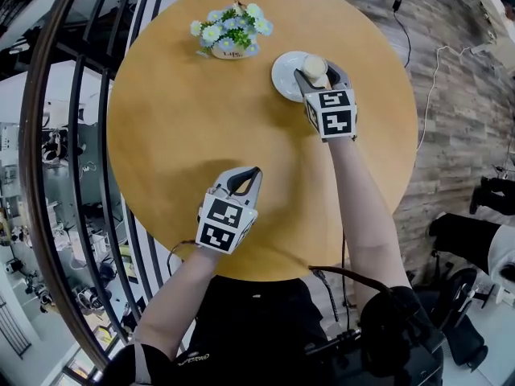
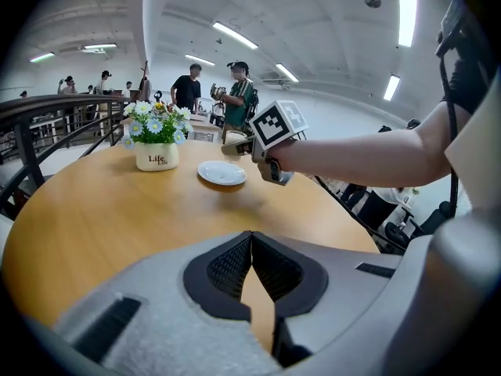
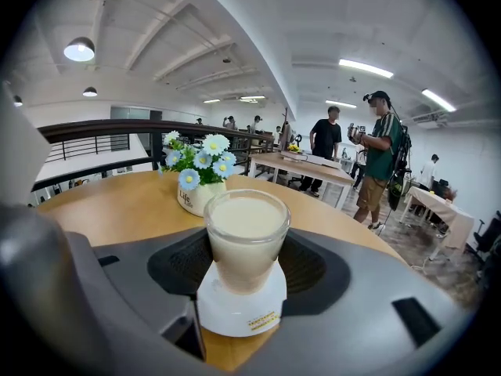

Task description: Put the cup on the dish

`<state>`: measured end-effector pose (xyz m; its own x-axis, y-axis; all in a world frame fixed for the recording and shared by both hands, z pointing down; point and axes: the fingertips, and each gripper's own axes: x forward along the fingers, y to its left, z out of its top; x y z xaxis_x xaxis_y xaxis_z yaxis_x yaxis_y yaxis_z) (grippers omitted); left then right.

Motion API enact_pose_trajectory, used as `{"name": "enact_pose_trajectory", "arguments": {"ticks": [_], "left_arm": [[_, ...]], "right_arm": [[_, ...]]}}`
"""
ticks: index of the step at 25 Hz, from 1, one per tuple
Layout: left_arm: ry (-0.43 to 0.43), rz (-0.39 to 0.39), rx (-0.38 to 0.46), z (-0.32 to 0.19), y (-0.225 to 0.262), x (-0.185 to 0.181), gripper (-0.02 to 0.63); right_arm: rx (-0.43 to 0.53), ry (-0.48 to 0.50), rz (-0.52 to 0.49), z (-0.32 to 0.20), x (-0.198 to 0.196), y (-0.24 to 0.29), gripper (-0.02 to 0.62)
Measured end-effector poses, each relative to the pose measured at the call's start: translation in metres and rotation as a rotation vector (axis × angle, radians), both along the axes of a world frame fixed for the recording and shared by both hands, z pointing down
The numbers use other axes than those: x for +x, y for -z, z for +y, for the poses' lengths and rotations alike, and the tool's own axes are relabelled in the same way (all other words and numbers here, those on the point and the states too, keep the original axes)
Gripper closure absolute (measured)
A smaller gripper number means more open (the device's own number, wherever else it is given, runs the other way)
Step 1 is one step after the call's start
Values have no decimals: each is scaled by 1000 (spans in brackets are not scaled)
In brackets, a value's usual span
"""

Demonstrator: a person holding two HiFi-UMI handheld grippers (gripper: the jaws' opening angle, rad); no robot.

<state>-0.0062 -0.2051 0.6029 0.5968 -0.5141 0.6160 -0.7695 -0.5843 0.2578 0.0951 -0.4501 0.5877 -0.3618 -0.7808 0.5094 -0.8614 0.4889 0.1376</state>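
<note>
A glass cup point(image 1: 315, 66) of cream-coloured liquid with a white lower part point(image 3: 240, 304) sits between the jaws of my right gripper point(image 1: 316, 74), whose pads press its sides. In the head view it hangs over the right part of the white dish point(image 1: 283, 75). The left gripper view shows the cup point(image 2: 235, 138) a little above and to the right of the dish point(image 2: 222, 172). My left gripper point(image 1: 245, 175) rests low over the table's near side, shut with nothing in it, its pads point(image 2: 235, 261) meeting at the tip.
A white pot of blue and white flowers point(image 1: 229, 34) stands left of the dish on the round wooden table point(image 1: 185, 119). A dark curved railing point(image 1: 72, 175) runs along the table's left. Several people point(image 3: 380, 155) stand in the room beyond.
</note>
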Motion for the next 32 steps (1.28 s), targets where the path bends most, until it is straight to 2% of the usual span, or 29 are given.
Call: {"name": "enact_pose_trajectory", "arguments": {"ticks": [13, 32], "left_arm": [[-5, -16, -7, -3, -7, 2, 600], [-12, -27, -12, -5, -15, 8, 600]], "right_arm": [[-40, 15, 34, -17, -4, -21, 339], [-78, 7, 8, -17, -2, -40, 339]]}}
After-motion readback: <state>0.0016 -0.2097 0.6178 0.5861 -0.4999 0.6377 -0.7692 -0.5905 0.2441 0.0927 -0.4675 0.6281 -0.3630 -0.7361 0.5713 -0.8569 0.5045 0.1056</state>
